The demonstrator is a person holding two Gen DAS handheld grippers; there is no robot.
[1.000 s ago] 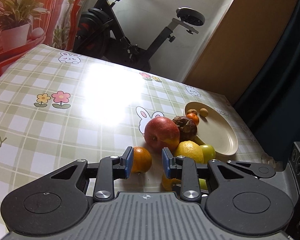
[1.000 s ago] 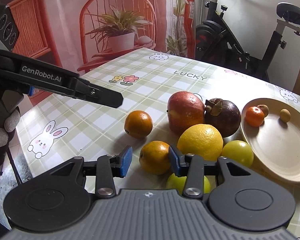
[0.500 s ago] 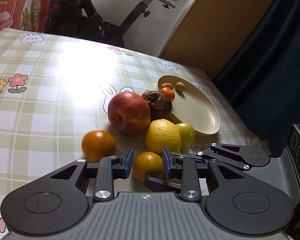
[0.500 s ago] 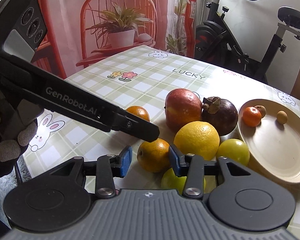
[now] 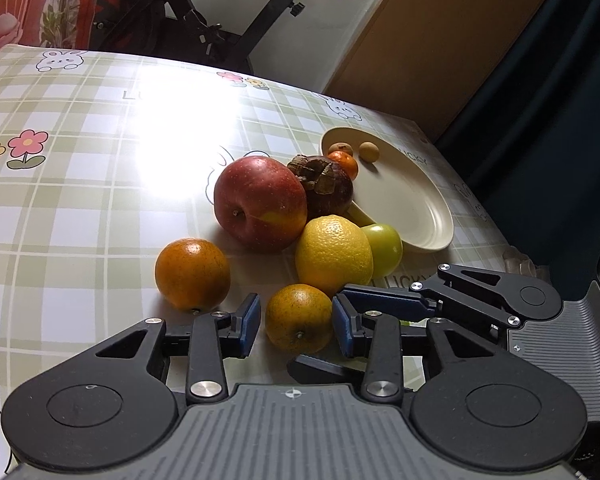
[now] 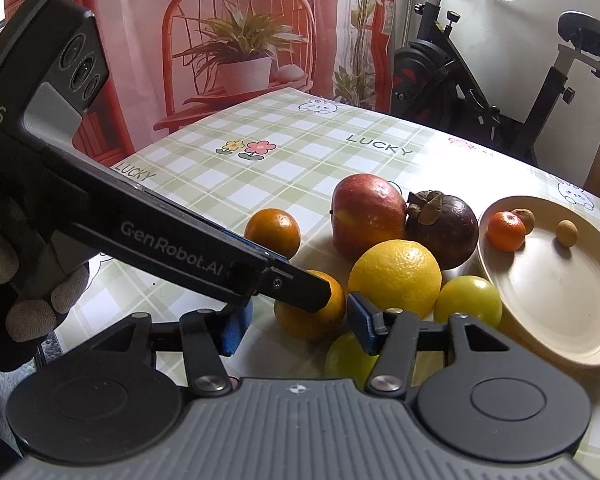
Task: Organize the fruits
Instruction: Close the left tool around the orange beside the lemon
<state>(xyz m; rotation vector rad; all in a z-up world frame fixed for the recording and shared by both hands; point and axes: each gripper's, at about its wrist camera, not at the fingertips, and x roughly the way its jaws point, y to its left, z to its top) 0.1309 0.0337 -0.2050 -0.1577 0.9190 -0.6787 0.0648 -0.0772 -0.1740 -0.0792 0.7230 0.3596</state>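
Barely started, I'd say. Nearest, both tools crowd one small orange [image 5: 299, 318]: the left tool [image 5: 296, 322] sits wide around it, not gripping yet, and the right tool [image 6: 300, 318] is wide too. Behind it the lemon [image 5: 334, 256], apple [image 5: 260, 202] and what looks like a mangosteen [image 6: 444, 236] wait on the surface. Only three small fruits are on the plate [image 6: 552, 292].

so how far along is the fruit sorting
Done: only a mandarin and two small brown fruits sit on the plate. In hand: both open tongs, left and right, bracket one orange, not gripped. Left: the other orange, apple, mangosteen, lemon and green fruits.
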